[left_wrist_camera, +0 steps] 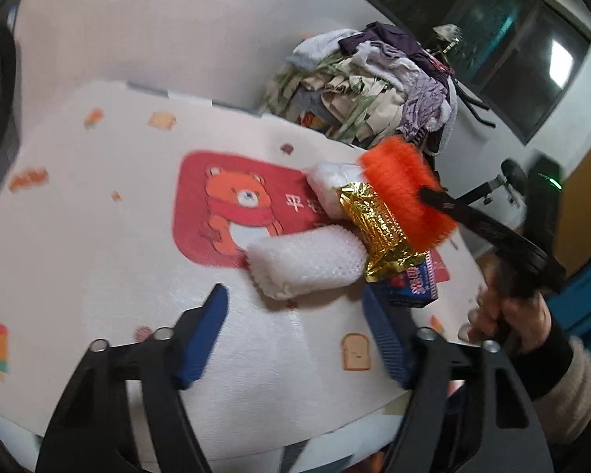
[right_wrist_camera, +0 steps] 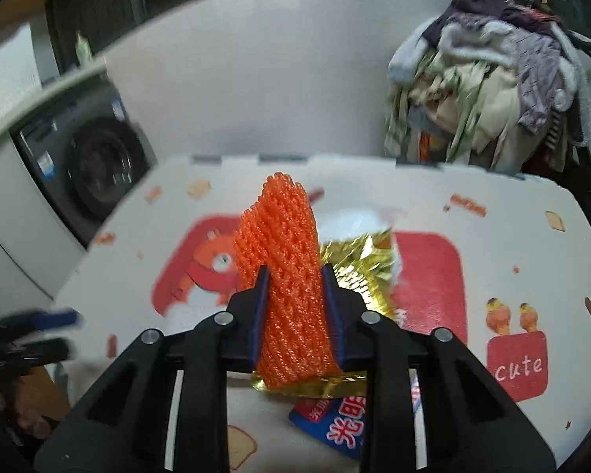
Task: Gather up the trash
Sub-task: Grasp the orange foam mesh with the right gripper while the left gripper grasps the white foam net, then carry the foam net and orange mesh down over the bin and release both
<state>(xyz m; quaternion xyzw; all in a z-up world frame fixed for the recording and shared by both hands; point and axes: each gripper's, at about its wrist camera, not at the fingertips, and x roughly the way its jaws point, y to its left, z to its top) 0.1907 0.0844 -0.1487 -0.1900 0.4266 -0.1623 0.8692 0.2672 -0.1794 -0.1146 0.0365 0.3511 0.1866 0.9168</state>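
The right gripper (right_wrist_camera: 295,295) has its jaws clenched on the orange foam net (right_wrist_camera: 285,276), which stands upright between the two blue pads and sticks out well past their tips. A grip low on the net probably suits its soft, springy mesh, which would slip from a hold near its end. The net is lifted just above the rest of the trash, near the right edge of the counter (left_wrist_camera: 78,216) as the left camera shows it.

Under it lie the gold foil wrapper (left_wrist_camera: 378,232), the white foam net (left_wrist_camera: 307,264) and the blue packet (left_wrist_camera: 413,289), heaped touching one another, likely gathered for pickup.

The left gripper (left_wrist_camera: 295,307) hangs released, nothing between its jaws. The white foam net lies just ahead of them, between the tips and the heap, seemingly the next piece to take.
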